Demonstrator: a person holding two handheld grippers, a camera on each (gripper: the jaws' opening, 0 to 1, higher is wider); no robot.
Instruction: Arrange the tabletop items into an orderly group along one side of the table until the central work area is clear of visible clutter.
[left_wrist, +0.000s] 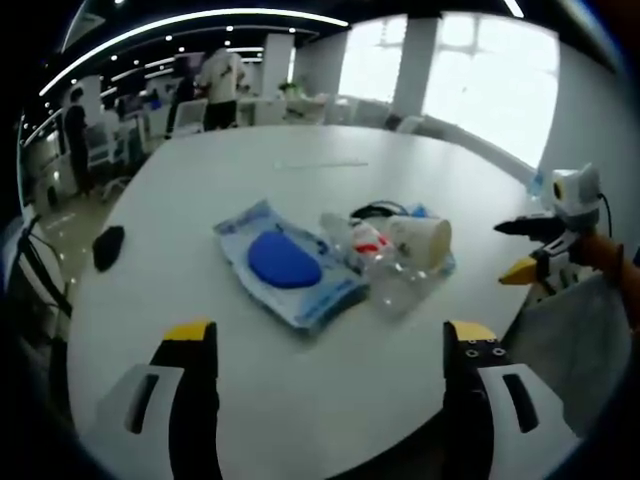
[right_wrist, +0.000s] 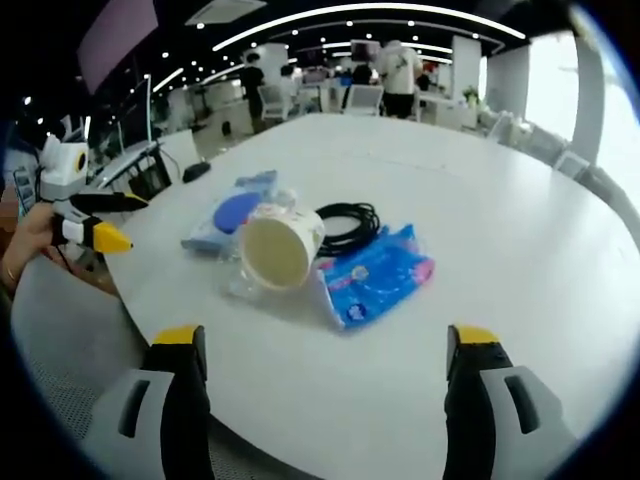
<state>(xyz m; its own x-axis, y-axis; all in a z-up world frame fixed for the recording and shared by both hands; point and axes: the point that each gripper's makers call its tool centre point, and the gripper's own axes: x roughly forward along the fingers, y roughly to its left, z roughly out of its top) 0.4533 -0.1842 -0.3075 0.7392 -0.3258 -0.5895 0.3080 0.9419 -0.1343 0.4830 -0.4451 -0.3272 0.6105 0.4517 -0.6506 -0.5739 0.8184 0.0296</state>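
Left claw (left_wrist: 332, 340): jaws spread wide, nothing between them, hovering at the near edge of the white surface (left_wrist: 200, 230). Right claw (right_wrist: 325, 345): same, wide apart and empty, at its own edge of the surface, opposite side of the pile.

Nearest to the left claw: the light-blue pack with a dark blue oval (left_wrist: 285, 262), lying flat. Just behind it and touching: crumpled clear plastic (left_wrist: 400, 285), a paper cup (left_wrist: 420, 240) on its side, something small and red-and-white beside the cup (can't tell what). Black cable coil (left_wrist: 378, 210) behind those.

From the right gripper view: blue wipes-style pouch with pink print (right_wrist: 375, 275) is nearest, cup mouth faces this camera, cable coil against cup and pouch, light-blue pack beyond. A small dark object (left_wrist: 108, 247) sits well apart near the surface's edge.

Step, as I judge it: nothing grasped yet, everything is clumped mid-surface. Approach phase, first pick pending.

Next move probably: right claw goes for the pouch, left for the light-blue pack, since each is closest to its claw. Slide or lift toward one edge. The cup may roll if bumped; the cable will likely drag neighbours.

Writing: printing on both packs, too small and blurred to read. No legible brand.

Far background: desks, chairs, people standing, bright windows.
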